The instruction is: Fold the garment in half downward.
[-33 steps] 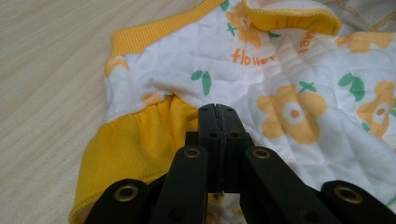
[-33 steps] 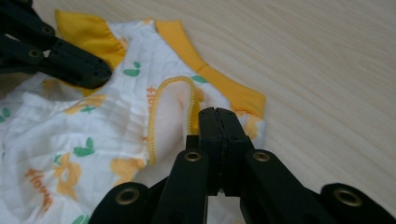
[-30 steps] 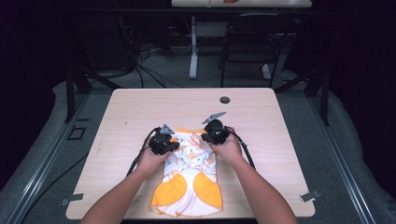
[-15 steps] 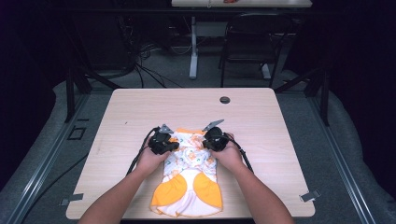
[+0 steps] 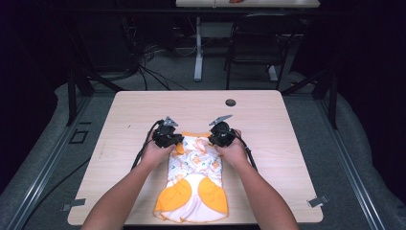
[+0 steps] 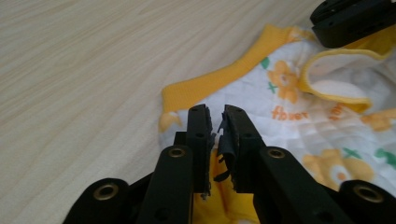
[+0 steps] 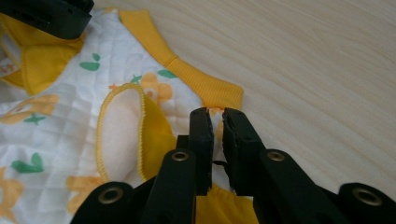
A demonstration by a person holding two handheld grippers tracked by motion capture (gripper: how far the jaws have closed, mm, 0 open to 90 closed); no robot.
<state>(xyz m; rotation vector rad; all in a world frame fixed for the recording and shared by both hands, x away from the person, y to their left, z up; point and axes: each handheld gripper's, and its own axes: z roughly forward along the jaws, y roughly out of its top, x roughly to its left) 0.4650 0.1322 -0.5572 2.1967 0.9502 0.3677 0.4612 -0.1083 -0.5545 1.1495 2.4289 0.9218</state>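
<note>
A baby garment (image 5: 196, 182), white with orange flowers and yellow trim, lies flat on the near half of the wooden table (image 5: 143, 110). My left gripper (image 5: 167, 136) sits at its upper left corner and my right gripper (image 5: 221, 134) at its upper right corner. In the left gripper view the jaws (image 6: 215, 114) stand almost closed over the yellow-cuffed sleeve (image 6: 210, 84), with fabric pinched between them. In the right gripper view the jaws (image 7: 215, 116) stand nearly closed on the other sleeve (image 7: 205, 86). Each gripper view also catches the opposite gripper (image 6: 355, 18) (image 7: 46, 16) at its top edge.
A small black grommet (image 5: 230, 102) sits near the table's far edge. Bare wood extends to the left, right and far side of the garment. Beyond the table stand a dark chair (image 5: 258, 43) and another table's leg (image 5: 197, 52), with cables (image 5: 153, 72) on the floor.
Both grippers stay at the garment's top corners. The right hand shifted slightly, and the garment's upper part looks drawn in a little.
</note>
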